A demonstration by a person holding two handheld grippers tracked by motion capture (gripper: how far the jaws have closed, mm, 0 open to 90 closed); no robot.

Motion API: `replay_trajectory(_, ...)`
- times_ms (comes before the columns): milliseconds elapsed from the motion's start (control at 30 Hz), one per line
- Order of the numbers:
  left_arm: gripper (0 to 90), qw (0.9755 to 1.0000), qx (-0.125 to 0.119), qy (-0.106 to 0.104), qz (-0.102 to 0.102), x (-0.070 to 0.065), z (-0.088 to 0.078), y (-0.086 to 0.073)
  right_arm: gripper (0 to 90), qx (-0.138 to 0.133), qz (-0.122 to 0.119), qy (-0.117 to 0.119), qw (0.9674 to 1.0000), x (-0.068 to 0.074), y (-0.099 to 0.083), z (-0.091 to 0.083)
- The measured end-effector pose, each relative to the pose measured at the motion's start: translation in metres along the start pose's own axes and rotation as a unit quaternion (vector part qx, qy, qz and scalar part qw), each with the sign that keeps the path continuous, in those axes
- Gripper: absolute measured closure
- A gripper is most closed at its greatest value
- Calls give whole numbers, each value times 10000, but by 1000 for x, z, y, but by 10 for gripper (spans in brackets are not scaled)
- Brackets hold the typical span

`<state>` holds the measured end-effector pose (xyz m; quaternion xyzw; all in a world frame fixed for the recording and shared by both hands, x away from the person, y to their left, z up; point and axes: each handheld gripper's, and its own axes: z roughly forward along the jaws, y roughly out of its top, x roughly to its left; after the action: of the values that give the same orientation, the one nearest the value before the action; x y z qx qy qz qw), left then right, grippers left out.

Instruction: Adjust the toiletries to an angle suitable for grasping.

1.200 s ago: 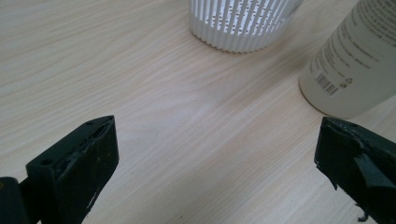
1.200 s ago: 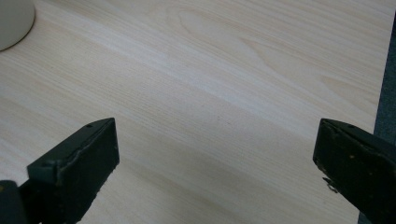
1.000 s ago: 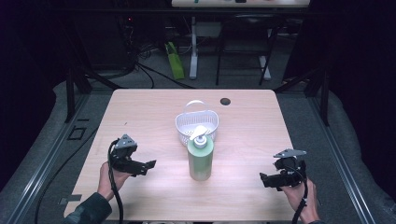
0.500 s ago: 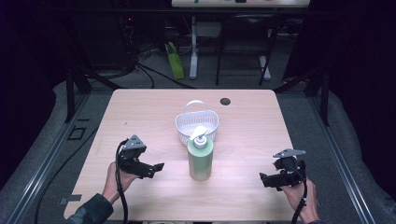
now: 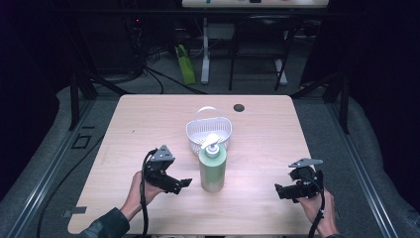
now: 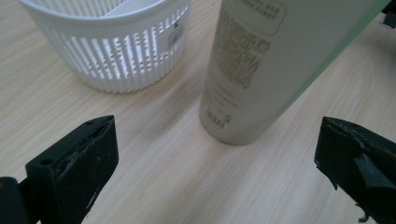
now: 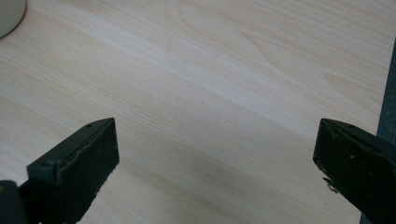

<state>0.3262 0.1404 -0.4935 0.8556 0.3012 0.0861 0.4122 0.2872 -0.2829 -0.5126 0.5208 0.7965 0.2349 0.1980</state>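
Left tool point(image 5: 185, 182): jaws spread wide with nothing between them; held just left of the bottle and pointed toward it, not touching.
Right tool point(image 5: 278, 191): jaws spread wide over bare wood; held near the right edge of the tabletop, well apart from the bottle.
Bottle point(image 5: 212, 169): pale green pump bottle, upright near the middle of the tabletop; in the left gripper view its lower body point(image 6: 261, 70) stands close ahead.
Basket point(image 5: 209, 133): white slatted basket with a handle, just behind the bottle.
Tabletop point(image 5: 148, 124): light wood grain.
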Motion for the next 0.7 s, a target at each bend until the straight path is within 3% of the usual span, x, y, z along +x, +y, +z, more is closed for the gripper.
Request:
replay_trajectory(400,0,9984,-323,-296,346,-24,17,31,0,11,-41,1,10000,-1,0,1)
replay_trajectory(700,0,9963,-665,-326,439,-33,25,48,0,-3,-53,-2,10000,-1,0,0)
